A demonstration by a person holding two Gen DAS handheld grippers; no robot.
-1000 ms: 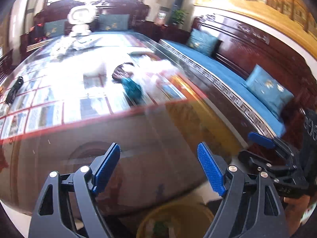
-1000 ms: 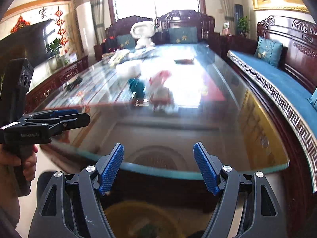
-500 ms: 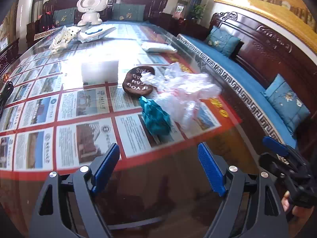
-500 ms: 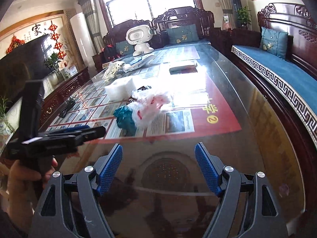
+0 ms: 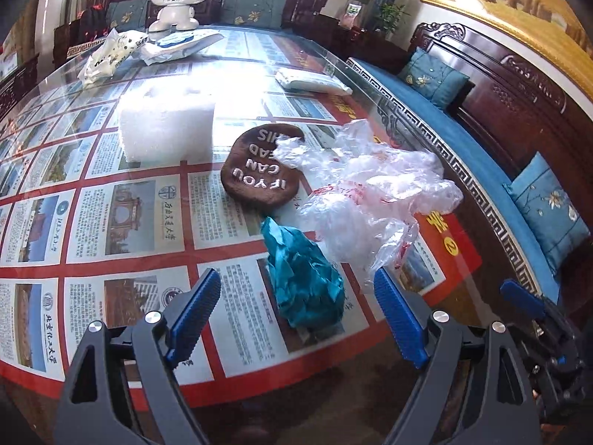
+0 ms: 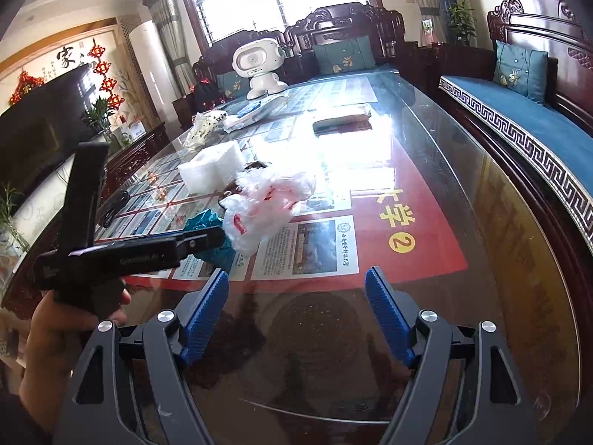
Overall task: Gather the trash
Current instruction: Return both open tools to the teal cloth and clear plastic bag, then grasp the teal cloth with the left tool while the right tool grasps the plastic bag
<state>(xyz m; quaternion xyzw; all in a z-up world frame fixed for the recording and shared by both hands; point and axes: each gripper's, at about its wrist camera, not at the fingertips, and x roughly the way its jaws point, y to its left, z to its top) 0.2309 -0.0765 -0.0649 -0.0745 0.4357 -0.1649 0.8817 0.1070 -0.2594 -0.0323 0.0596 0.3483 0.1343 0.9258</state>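
The teal paper wad lies dead ahead between the left gripper's widening, empty jaws, long axis running away; the right gripper hangs open, farther off.

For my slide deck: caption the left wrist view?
Left gripper opening over crumpled teal paper beside a plastic bag.

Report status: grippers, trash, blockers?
Left gripper jaws opening, teal wad lined up ahead, untouched. Right gripper open, empty. Plastic bag beside wad. Nothing blocking.
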